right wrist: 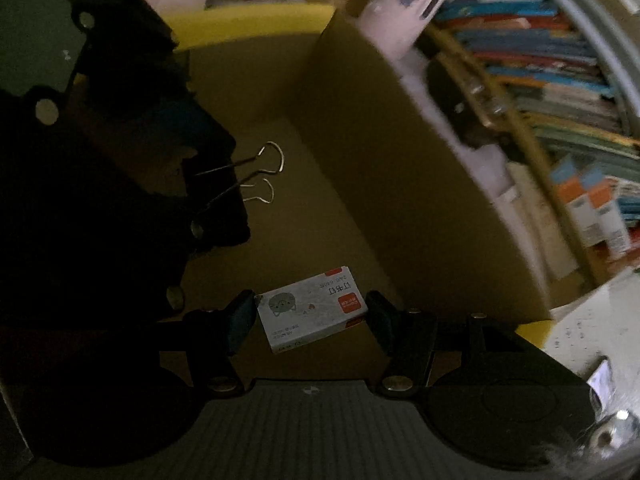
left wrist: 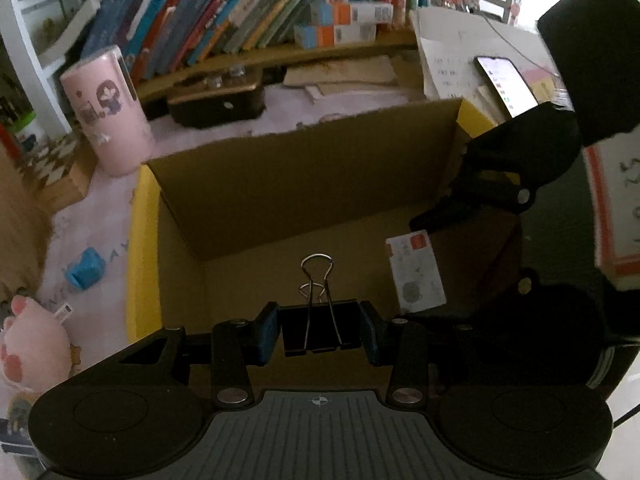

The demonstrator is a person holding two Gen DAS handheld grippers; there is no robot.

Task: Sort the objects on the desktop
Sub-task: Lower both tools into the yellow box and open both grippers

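Where the left wrist view looks down into the cardboard box (left wrist: 304, 184), the left gripper (left wrist: 319, 332) is seen closed on a black binder clip (left wrist: 318, 330), the blue pads pressed against both sides of its body. The clip's wire handles stand upward over the box floor. A small white staple box (left wrist: 416, 272) is seen further right inside the box, with the right gripper (left wrist: 430, 216) reaching down just above it; its jaws cannot be read from here. On the pink mat outside, a pink cup (left wrist: 110, 112) is stood near the box's far left corner, and a blue sharpener (left wrist: 85, 268) is laid by the left wall. A phone (left wrist: 506, 84) is propped at the far right, below a shelf of books (left wrist: 224, 12).

In the right wrist view, the staple box (right wrist: 312, 308) is seen between the fingers of the right gripper (right wrist: 312, 318), which are spread wide; gaps are visible on both sides. The binder clip (right wrist: 224, 196) is shown at left, held in the dark left gripper (right wrist: 212, 184).
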